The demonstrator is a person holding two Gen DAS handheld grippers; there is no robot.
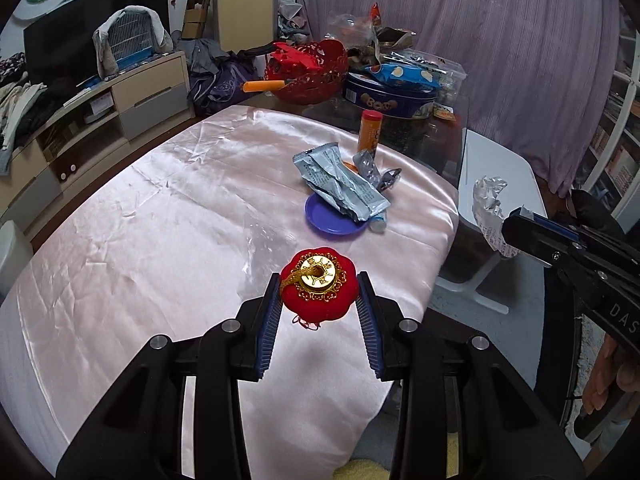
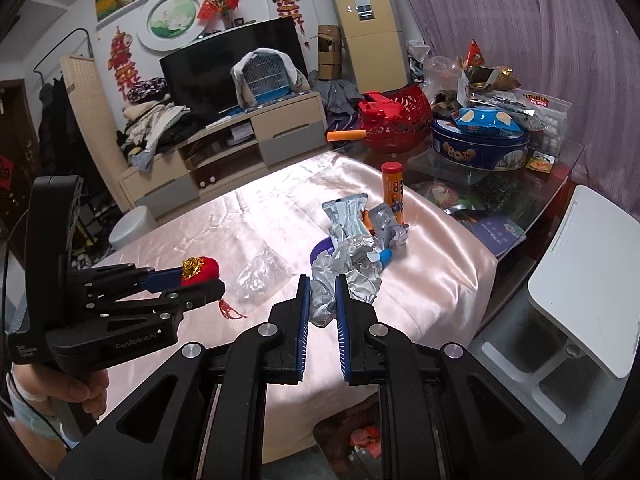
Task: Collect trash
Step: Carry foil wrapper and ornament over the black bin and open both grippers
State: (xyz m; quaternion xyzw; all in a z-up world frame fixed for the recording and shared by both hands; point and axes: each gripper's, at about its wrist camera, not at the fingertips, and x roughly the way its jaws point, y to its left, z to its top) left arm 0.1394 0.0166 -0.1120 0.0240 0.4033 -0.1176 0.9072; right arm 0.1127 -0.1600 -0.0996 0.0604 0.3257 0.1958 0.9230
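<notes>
- Now, in the left wrist view, the left gripper (image 1: 319, 300) sits at six o'clock with its blue pads pressed on either side of a red ornament (image 1: 316, 294), a plush pumpkin shape with a gold coin and cord on top, lifted clear of the pink satin tablecloth (image 1: 140, 208).
- At about one o'clock from it, a purple plate (image 1: 334, 222) lies on the cloth under a crumpled silver packet (image 1: 338, 182), with smaller wrappers just beside it and an upright orange tube (image 1: 371, 130) behind.
- At three o'clock the right gripper (image 1: 510, 232) enters from the frame edge, closed on a crumpled foil wrapper (image 1: 489, 204) held out past the table edge, above a white chair (image 1: 496, 168).
- At twelve o'clock a red basket (image 1: 308, 70) and a blue cookie tin (image 1: 390, 96) stand on the far end of the table.

- In the right wrist view, the right gripper (image 2: 322, 300) is at six o'clock, its jaws nearly together and clamped on the foil wrapper (image 2: 342, 276), which bulges up above the pads.
- At nine o'clock the left gripper (image 2: 188, 278) shows side-on in a hand (image 2: 60, 390), the red ornament (image 2: 202, 270) pinched at its tips with a red tassel (image 2: 230, 310) dangling below.
- Between the two grippers a clear plastic bag (image 2: 260, 278) lies on the cloth.
- At twelve o'clock, behind the foil, the plate and silver packet (image 2: 346, 216) remain on the table.
</notes>
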